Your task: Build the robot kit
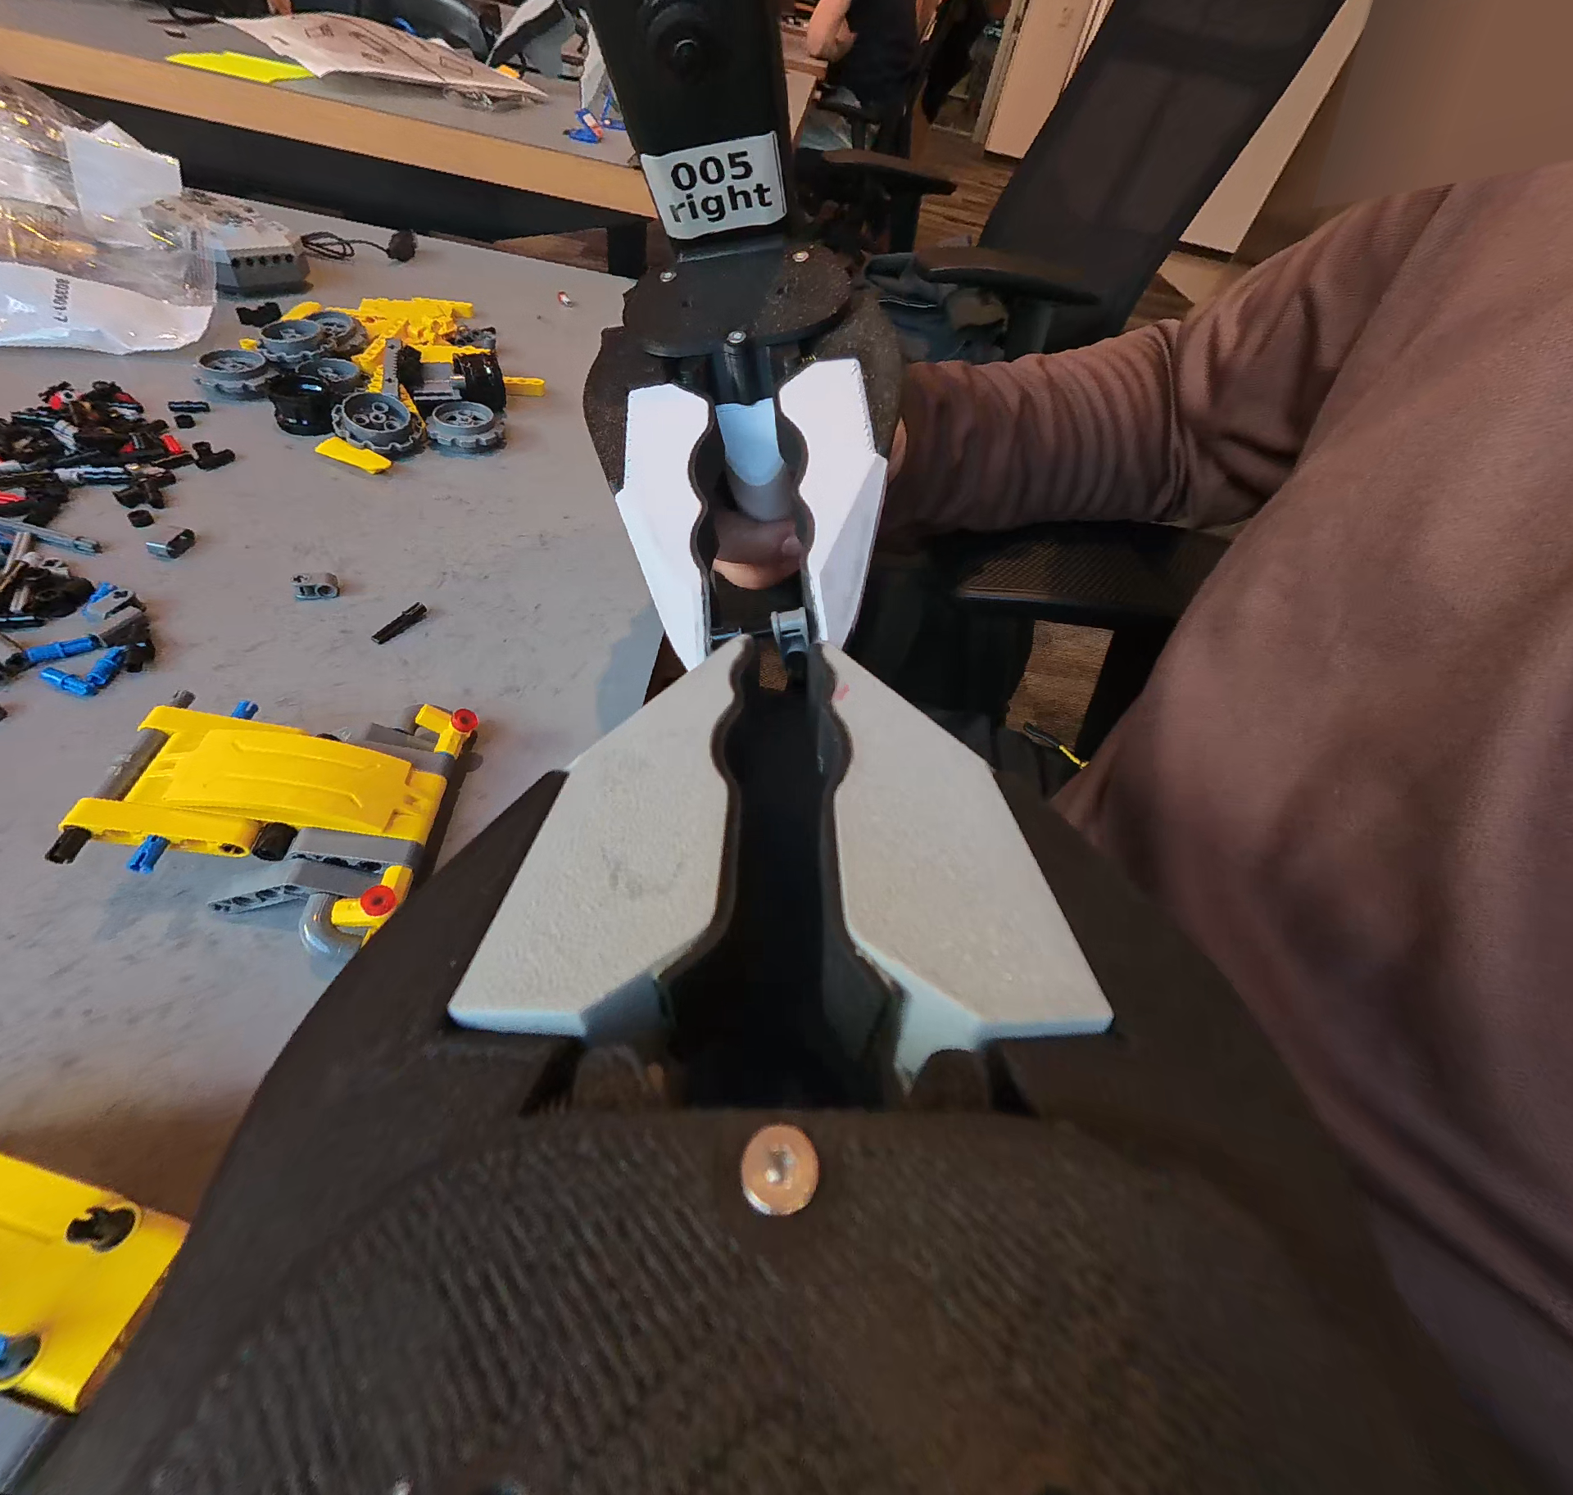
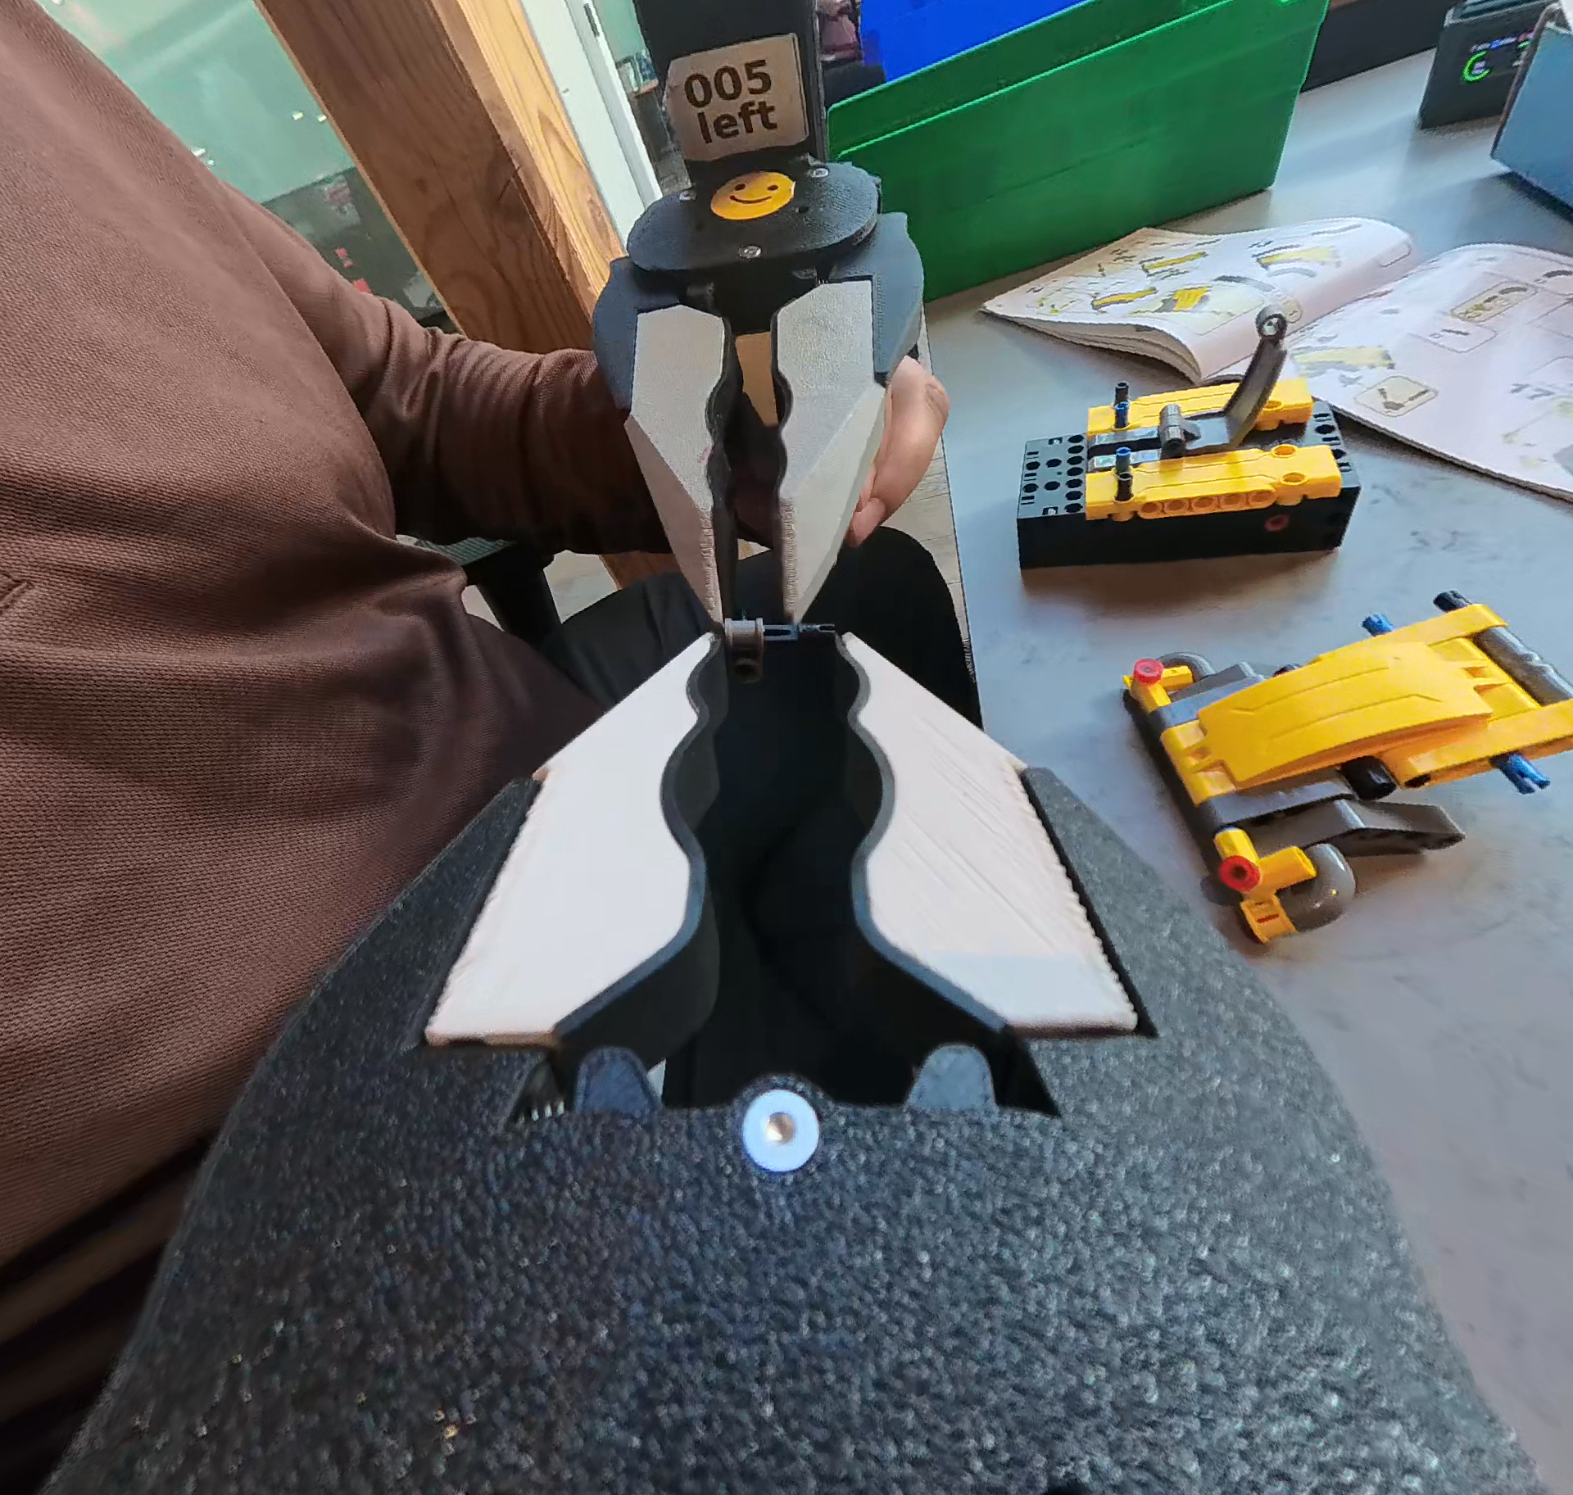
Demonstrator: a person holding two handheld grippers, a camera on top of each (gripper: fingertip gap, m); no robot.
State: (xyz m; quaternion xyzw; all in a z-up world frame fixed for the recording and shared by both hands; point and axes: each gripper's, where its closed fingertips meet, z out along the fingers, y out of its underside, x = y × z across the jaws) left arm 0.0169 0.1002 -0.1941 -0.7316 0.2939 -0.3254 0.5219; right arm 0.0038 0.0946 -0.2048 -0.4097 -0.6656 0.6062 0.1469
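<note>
Tip to tip above the person's lap, beside the grey table [image 2: 1277, 1071]: left gripper [image 1: 787, 646] and right gripper [image 2: 779, 633]. Left fingers pinched on a small grey connector piece [image 1: 792, 633]; right fingers closed on a thin black pin [image 2: 800, 630] meeting that connector [image 2: 746, 641]. On the table close by, a yellow and grey brick assembly [image 2: 1353, 765], a black and yellow block build [image 2: 1192, 475], an open instruction booklet [image 2: 1234, 288]; farther off, loose grey wheels [image 1: 374, 416].

Left tool [image 1: 779, 663]: black textured body, grey fingers, silver screw. Right tool [image 2: 770, 646]: black body, pale fingers. Person wears brown sleeve [image 1: 1192, 424].
</note>
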